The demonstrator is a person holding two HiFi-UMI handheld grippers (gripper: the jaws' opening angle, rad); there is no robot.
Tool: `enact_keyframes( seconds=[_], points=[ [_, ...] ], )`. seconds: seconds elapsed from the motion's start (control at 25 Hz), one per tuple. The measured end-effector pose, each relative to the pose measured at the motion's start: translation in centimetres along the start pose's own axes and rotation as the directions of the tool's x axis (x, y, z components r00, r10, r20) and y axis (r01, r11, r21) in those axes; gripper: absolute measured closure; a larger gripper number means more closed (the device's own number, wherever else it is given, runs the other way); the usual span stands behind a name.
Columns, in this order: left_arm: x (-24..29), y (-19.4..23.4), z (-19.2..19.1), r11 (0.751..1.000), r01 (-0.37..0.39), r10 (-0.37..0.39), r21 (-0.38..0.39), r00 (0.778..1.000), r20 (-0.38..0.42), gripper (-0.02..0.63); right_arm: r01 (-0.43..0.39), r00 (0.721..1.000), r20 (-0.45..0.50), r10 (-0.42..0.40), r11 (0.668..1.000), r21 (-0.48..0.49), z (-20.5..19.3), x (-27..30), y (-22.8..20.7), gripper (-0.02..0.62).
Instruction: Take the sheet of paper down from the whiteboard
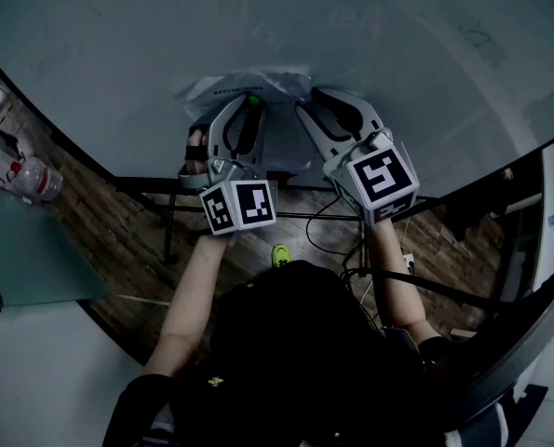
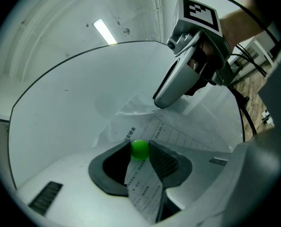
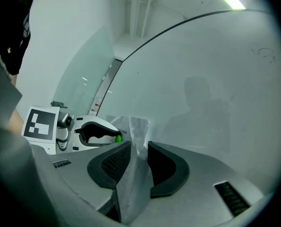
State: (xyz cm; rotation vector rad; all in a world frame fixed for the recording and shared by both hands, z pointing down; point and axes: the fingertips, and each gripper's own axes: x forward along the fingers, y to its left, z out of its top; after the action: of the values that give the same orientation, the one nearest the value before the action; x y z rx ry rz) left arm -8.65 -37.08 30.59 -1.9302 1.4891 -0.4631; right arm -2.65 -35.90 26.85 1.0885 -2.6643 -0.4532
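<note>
Closest in, the head view shows your two bare forearms reaching up from your dark top, with the marker cubes side by side. The left cube point(image 1: 239, 206) sits a little lower than the right cube point(image 1: 381, 180).

Your left gripper point(image 2: 140, 145) has its jaws drawn in to a narrow gap. A green ball point(image 2: 140, 150) is pinched between the ribbed pads right at the tips. The sheet of paper point(image 2: 178, 136) also runs through that gap, and a printed strip of it trails back toward the camera.

Your right gripper point(image 3: 139, 145) is just as narrow. Its pads are closed on a creased fold of the sheet of paper point(image 3: 133, 174), which stands up between them.

Each gripper shows in the other's view. The right one comes in from the upper right of the left gripper view, its tip down on the sheet. The left one sits low on the left of the right gripper view, green ball at its tip.

The sheet itself is rumpled and bunched, and it lies against the whiteboard point(image 1: 118, 54) low on the board, near its bottom edge. Your left gripper point(image 1: 249, 110) and right gripper point(image 1: 312, 99) hold it just beside each other.

Further out, on the left of the head view, a water bottle point(image 1: 36, 177) lies on its side. Overhead, a ceiling light point(image 2: 105, 31) glows.
</note>
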Motion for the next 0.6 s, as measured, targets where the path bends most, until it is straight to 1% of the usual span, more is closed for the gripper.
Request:
enact_keyframes(
  seconds=[0.44,0.6],
  points=[
    [0.02,-0.05,0.01,1.000,0.010,-0.010,0.003,1.000,-0.001,0.477,-0.019,1.000,0.000,0.019,1.000,0.009,0.06,0.59,0.43,0.480],
    [0.06,-0.04,0.01,1.000,0.012,-0.012,0.004,1.000,0.001,0.479,-0.016,1.000,-0.005,0.016,1.000,-0.025,0.27,0.86,0.54,0.489]
  ],
)
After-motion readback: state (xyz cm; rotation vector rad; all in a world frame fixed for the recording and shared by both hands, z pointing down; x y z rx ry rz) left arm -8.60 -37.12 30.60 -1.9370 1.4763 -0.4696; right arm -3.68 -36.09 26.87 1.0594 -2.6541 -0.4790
